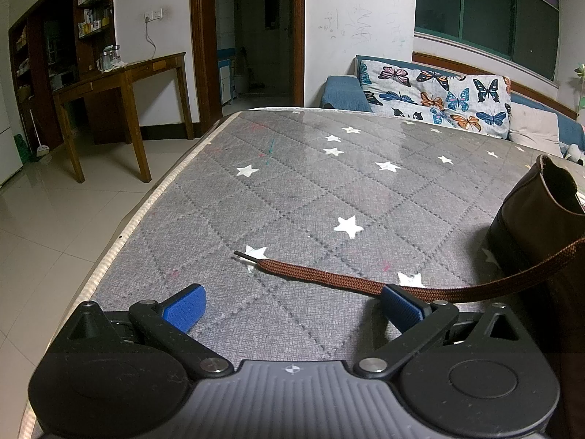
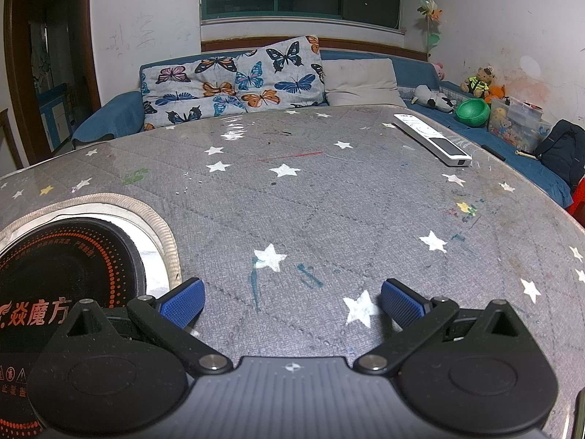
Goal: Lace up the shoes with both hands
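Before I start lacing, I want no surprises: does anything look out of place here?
Yes. A white remote control lies on the grey star-patterned table cover, unrelated to lacing. The brown flat shoelace trails loose from the brown shoe.

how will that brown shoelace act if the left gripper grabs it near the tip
The shoelace is probably floppy: it lies slack and curved along the table. Its woven surface likely grips well. The thin black tip looks stiffer, so it should stay straight.

star-print cover (image 2: 314,197) | white remote (image 2: 431,139) far right | butterfly pillow (image 2: 234,80) behind | wooden desk (image 1: 124,77) left
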